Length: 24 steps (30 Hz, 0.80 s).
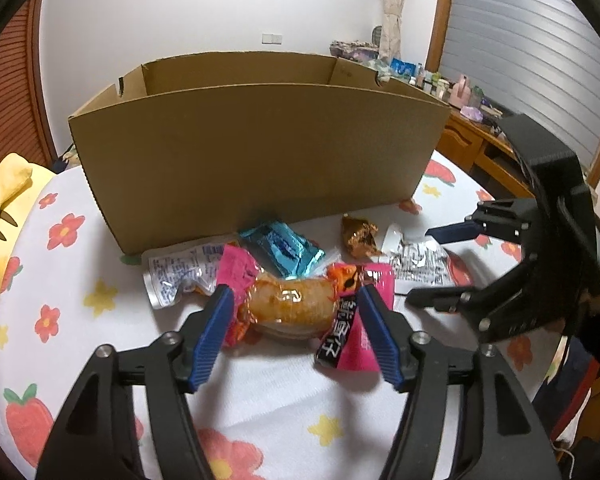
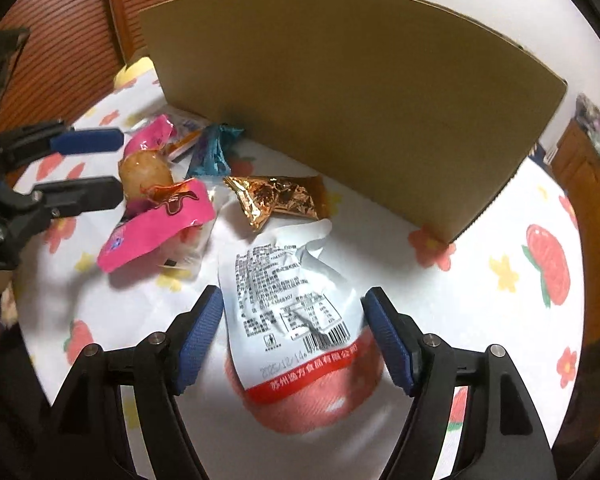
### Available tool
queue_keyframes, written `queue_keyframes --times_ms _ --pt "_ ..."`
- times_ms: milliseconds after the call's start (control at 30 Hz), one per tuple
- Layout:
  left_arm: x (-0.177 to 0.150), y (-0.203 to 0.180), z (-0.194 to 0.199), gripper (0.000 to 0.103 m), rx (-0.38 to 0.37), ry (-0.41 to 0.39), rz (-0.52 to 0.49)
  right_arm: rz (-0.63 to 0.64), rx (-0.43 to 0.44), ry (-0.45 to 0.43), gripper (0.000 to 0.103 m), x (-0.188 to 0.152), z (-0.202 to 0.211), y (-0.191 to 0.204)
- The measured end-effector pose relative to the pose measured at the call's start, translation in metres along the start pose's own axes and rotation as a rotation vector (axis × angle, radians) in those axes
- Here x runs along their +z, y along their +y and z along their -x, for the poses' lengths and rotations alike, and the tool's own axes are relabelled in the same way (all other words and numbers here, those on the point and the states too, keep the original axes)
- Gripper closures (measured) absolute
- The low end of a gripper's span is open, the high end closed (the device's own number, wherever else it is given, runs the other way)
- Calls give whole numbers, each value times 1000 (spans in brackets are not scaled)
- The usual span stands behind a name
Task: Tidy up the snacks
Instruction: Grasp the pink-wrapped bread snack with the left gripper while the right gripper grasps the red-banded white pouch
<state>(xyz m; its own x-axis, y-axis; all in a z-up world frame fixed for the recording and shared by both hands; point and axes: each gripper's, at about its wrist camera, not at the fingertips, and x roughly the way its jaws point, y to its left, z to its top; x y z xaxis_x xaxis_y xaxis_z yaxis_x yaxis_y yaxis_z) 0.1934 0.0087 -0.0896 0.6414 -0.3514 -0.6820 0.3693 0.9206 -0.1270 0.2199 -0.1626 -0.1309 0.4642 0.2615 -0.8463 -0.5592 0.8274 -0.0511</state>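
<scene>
Two packets, one between each gripper's fingers, neither pinched yet.

The pink-wrapped snack (image 1: 288, 308) lies crosswise between the released fingers of the left gripper (image 1: 296, 334); the white pouch (image 2: 292, 304) points lengthwise away between the spread fingers of the right gripper (image 2: 294, 336). The cardboard box (image 1: 252, 148) stands just behind on the flowered table (image 1: 260, 400); what it holds is hidden.

Held the left gripper (image 1: 294, 292) tilted downward, jaws parted, blue pads (image 1: 216, 320) not clamped on anything. Held the right gripper (image 2: 295, 292) pitched more steeply down, jaws spread a little wider, likewise gripping nothing. Viewed from the left wrist, showed the right gripper at the right edge, its two fingers splayed and pointing left.
</scene>
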Motion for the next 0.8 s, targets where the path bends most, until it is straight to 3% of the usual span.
queue_keyframes --times_ms 300,533,633,800 --pt "-1 -1 -14 29 -4 24 -8 -38 -13 -89 22 -9 1 1" --pt "0 -10 -28 11 14 58 -71 -38 -15 -94 21 -9 0 2" --pt "-1 -12 -34 11 55 82 -92 -38 -14 -94 21 -8 -2 3" --pt "-2 -4 -36 18 38 101 -57 -38 -14 -94 21 -9 -1 1"
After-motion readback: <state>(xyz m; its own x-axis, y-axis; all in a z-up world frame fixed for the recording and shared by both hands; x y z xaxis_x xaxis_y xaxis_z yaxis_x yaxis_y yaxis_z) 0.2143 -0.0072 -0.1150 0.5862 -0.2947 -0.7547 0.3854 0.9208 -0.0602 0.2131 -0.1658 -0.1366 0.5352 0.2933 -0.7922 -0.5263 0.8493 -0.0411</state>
